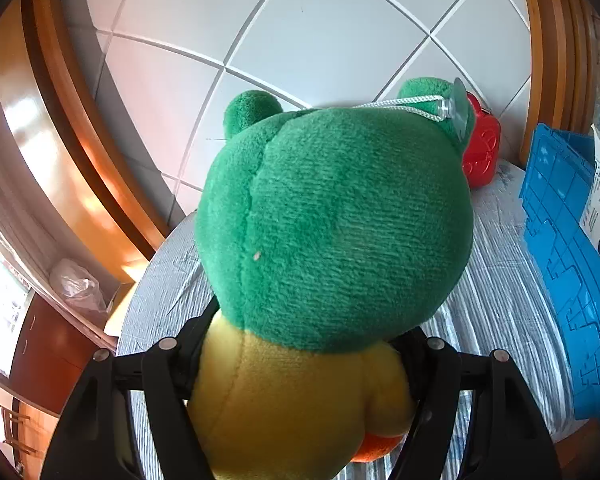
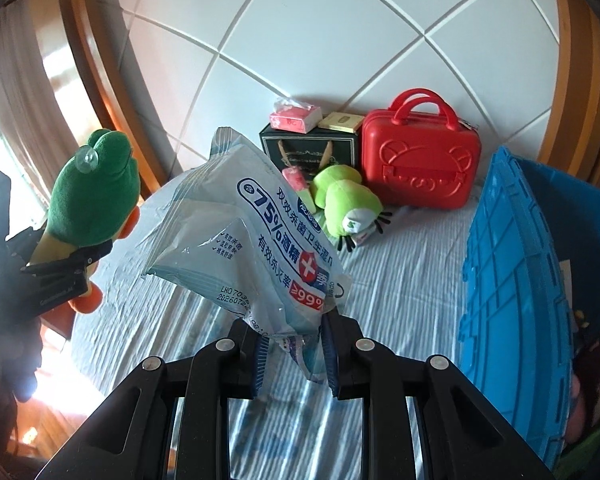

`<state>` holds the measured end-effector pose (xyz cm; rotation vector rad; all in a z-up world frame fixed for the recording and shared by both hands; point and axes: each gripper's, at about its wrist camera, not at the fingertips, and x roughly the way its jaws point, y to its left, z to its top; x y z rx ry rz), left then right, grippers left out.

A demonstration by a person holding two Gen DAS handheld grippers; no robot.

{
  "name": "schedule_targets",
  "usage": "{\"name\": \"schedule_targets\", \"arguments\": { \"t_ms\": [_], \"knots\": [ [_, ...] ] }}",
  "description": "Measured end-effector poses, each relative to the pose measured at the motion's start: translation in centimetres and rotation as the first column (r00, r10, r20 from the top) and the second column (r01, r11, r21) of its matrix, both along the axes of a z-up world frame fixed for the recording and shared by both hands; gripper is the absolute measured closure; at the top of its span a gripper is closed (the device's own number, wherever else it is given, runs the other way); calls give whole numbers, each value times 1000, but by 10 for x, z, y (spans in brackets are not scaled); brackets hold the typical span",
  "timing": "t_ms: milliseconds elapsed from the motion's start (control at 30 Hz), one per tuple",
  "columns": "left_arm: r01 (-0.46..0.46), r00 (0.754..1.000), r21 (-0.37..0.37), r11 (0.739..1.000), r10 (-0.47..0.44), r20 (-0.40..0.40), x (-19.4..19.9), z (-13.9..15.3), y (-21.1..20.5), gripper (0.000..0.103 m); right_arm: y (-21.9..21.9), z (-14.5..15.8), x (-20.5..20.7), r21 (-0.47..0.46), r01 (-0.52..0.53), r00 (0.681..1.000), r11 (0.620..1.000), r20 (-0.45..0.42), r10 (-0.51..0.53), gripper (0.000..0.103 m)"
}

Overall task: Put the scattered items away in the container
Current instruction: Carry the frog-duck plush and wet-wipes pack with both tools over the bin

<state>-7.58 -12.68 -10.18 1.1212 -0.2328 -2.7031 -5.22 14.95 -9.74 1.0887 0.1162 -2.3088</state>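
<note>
Above the striped bedcover [image 2: 400, 280], both grippers are carrying loads toward the blue crate [image 2: 512, 240] standing at the right. Clamped around the soft yellow body of a green frog plush [image 1: 332, 224], the left gripper [image 1: 300, 376] is squeezing padding that looks light and yielding, so a mid-body hold should be keeping it secure; its suction cup on a cord [image 1: 458, 108] is dangling loose. Meanwhile the right gripper [image 2: 294, 356] is pinching the bottom edge of a wet-wipes pack [image 2: 256, 236], a floppy, slick film pouch probably prone to slipping. Its label is showing "75%", "≥99%" and a red cross.
</note>
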Motion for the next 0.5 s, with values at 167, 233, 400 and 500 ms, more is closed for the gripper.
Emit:
{"name": "schedule_targets", "arguments": {
  "t_ms": [167,233,400,500],
  "knots": [
    [-11,1000,-6,1000,11,-26,8,15,19,32,14,14,-1,-21,-28,999,999,-16,28,80],
    [-12,999,-11,1000,12,-39,10,21,28,32,19,20,0,-29,-41,999,999,-24,40,80],
    [1,998,-30,1000,-3,-61,14,34,58,32,38,39,1,-68,-60,997,996,-49,57,80],
    [19,997,-39,999,-22,-71,14,42,75,32,53,51,-2,-92,-54,996,994,-69,48,80]
  ]
}}
